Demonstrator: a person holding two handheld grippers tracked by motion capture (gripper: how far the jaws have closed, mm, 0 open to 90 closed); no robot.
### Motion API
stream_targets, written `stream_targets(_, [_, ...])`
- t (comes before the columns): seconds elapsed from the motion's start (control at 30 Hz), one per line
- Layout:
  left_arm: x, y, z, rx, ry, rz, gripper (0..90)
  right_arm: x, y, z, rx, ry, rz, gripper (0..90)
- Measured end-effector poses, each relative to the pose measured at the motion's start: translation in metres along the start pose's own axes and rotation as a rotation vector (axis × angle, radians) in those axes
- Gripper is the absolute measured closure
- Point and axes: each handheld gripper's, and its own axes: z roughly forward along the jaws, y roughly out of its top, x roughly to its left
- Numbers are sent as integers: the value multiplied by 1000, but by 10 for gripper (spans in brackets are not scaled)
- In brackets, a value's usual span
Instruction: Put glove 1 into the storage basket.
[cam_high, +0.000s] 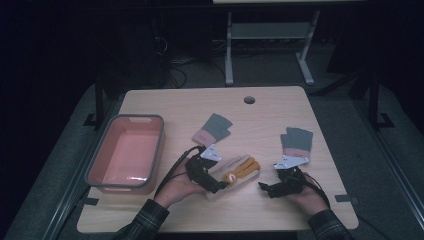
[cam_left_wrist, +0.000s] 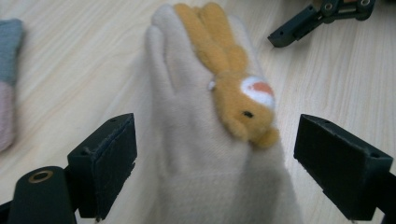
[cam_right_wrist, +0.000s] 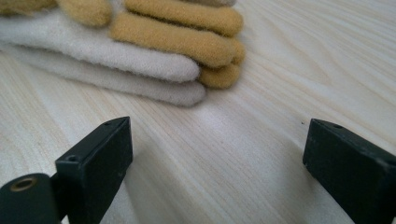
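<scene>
A: Where is the cream glove (cam_high: 235, 172)?

B: Low centre of the high view, flat on the bench (cam_high: 270, 107), its orange rabbit patch (cam_left_wrist: 236, 81) facing up.

A: And the left tongs (cam_left_wrist: 215, 158)?

B: Jaws apart, one on each side of the glove's cuff, not pressing it.

A: The right tongs (cam_right_wrist: 217, 163)?

B: Also apart, above bare wood just short of the glove's fingertips.

A: Anything else?

B: Two grey-and-pink gloves (cam_high: 214, 128) farther back, and a pink bin (cam_high: 126, 152) at the left.
</scene>
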Motion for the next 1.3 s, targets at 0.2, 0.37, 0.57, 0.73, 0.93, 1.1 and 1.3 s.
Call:
stream_targets(0.2, [-7,3,17,11,12,15,125,0,0,0,0,0,-1,81])
stream_targets(0.37, [-8,4,30,43,15,23,125,0,0,0,0,0,0,81])
stream_targets(0.57, [-8,2,40,89,46,49,125,0,1,0,3,-1,5,81])
stream_targets(0.73, [-10,0,49,121,62,62,125,0,1,0,3,-2,5,81])
stream_targets(0.93, [-9,0,49,114,56,46,135,0,1,1,3,-2,6,81])
stream_targets(1.1, [-9,-1,47,105,47,54,201,1,1,1,3,-2,7,81])
stream_targets(1.3, [-6,-1,44,93,40,61,346,1,1,1,3,-3,8,82])
